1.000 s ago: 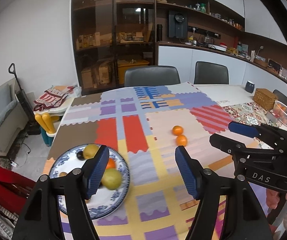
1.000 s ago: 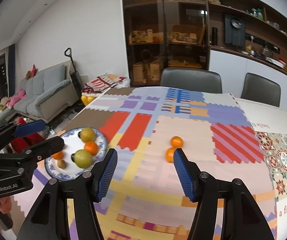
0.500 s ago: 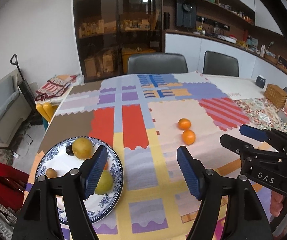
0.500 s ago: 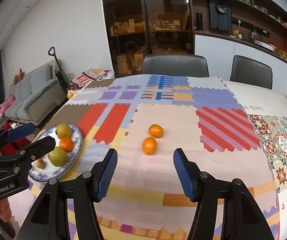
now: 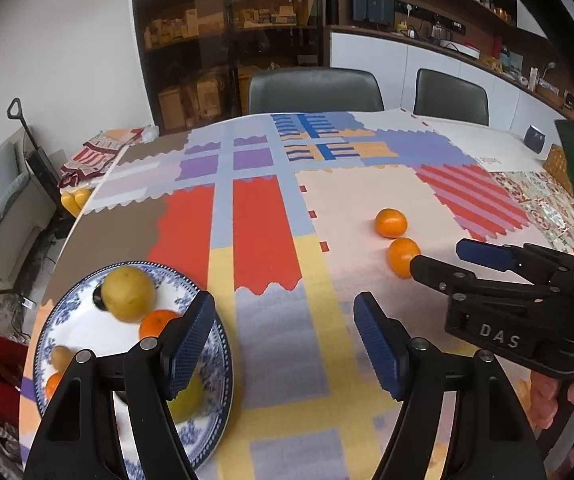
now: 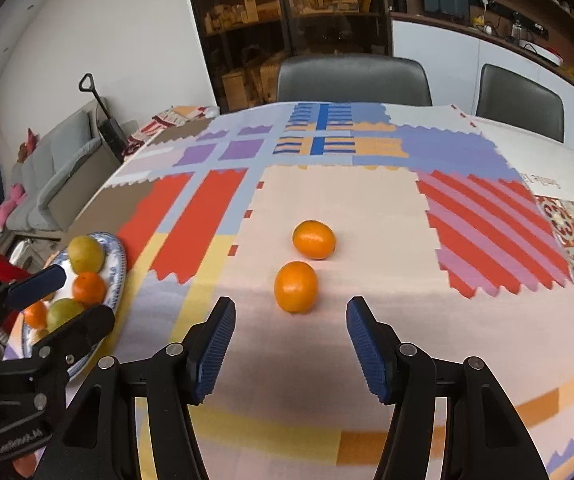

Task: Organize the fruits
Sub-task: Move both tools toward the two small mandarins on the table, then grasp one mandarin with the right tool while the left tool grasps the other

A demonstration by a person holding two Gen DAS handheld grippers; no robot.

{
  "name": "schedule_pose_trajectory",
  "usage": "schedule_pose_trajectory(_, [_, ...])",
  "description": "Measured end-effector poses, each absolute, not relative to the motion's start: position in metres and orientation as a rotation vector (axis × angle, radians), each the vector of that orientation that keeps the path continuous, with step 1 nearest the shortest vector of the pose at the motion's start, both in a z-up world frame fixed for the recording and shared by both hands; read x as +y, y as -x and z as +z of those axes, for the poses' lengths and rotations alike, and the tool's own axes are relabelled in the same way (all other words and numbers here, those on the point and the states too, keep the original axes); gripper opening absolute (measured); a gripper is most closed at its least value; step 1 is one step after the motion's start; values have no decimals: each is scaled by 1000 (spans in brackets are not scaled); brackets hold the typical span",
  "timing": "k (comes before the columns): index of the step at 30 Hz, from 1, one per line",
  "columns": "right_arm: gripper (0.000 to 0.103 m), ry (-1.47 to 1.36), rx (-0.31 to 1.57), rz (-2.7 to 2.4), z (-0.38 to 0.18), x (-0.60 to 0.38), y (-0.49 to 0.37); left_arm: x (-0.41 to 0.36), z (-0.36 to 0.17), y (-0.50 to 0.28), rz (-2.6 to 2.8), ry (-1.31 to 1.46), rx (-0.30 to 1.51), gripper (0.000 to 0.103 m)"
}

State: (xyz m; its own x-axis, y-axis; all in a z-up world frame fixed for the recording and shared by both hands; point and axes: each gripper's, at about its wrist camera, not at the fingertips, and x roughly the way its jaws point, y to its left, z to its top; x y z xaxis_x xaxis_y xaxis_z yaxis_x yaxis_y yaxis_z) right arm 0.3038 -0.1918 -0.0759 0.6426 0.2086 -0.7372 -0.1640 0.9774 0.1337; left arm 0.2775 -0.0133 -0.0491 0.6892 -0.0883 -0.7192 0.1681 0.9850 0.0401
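Note:
Two loose oranges lie on the patchwork tablecloth: a near one (image 6: 296, 287) and a far one (image 6: 314, 239). They also show in the left wrist view, near (image 5: 402, 257) and far (image 5: 391, 222). My right gripper (image 6: 290, 347) is open and empty, just short of the near orange. A blue-patterned plate (image 5: 214, 364) at the table's left edge holds a yellow-green pear (image 5: 128, 293), an orange (image 5: 155, 322) and several smaller fruits. My left gripper (image 5: 285, 344) is open and empty, its left finger over the plate's right rim.
Two grey chairs (image 6: 353, 80) stand at the table's far side. A dark cup (image 5: 534, 138) and a wicker basket (image 5: 556, 160) sit at the far right. The plate sits close to the table's left edge (image 5: 67, 240).
Both grippers have moved forward and lower toward the table. The right gripper has closed in on the two loose oranges. The left one has drifted over the plate's right rim.

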Motion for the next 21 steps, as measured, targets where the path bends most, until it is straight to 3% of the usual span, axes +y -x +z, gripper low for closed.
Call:
schedule_pose_trajectory(8, [50, -41, 903, 196, -98, -188, -333, -13, -61, -303, -152, -100, 833, 71])
schedule_pose_trajectory(16, [32, -47, 915, 221, -106, -188, -338, -17, -64, -309, -166, -106, 839, 71])
schedule_pose_trajectory(21, [32, -69, 885, 241, -104, -194, -332, -25, -63, -311, -190, -90, 843, 71])
